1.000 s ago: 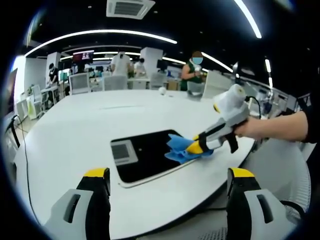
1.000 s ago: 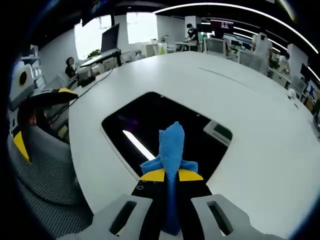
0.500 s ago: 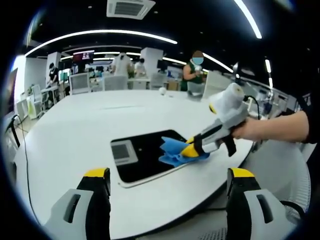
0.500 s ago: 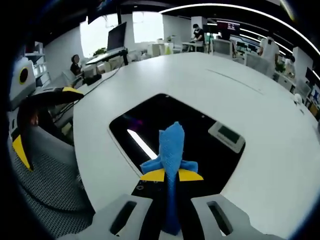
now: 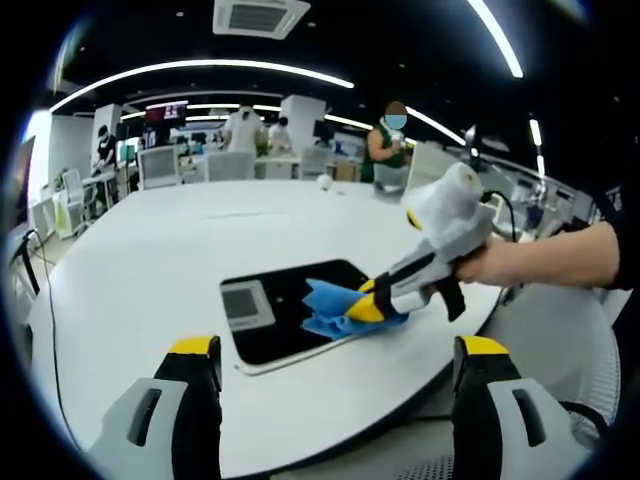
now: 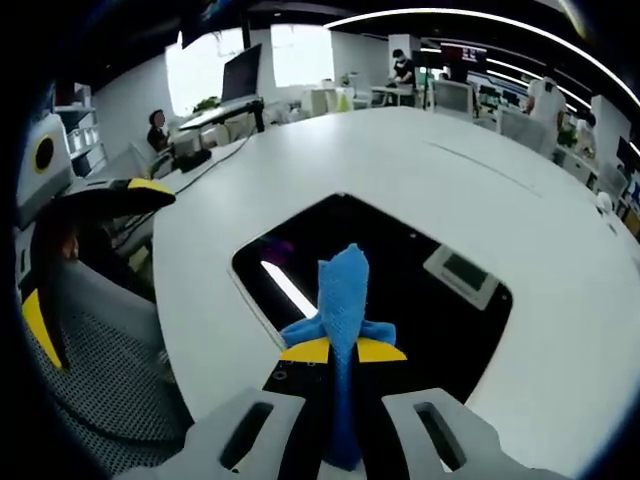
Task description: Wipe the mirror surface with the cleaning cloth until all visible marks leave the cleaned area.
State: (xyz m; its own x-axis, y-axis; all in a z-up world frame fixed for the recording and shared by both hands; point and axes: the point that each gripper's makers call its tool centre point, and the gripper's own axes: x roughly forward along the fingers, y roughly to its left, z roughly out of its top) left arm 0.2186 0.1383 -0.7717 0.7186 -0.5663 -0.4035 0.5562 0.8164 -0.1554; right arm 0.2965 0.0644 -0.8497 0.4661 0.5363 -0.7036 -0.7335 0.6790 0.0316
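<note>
While the right tongs (image 5: pixel 368 306), clamped on the crumpled blue cleaning cloth (image 5: pixel 327 308), slide further across the dark rectangular mirror (image 5: pixel 285 312), wiping advances; left tongs (image 5: pixel 335 400) hang apart.

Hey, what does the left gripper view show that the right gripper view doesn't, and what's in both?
Left gripper view: the left gripper open over the table's near edge, plus the person's hand holding the right gripper from outside.

Right gripper view: a mesh chair beside the table, and a monitor on a far desk.

Both: the white table, the dark mirror lying flat on it, and the blue cloth pinched in the right gripper's fingers, resting on the mirror.
</note>
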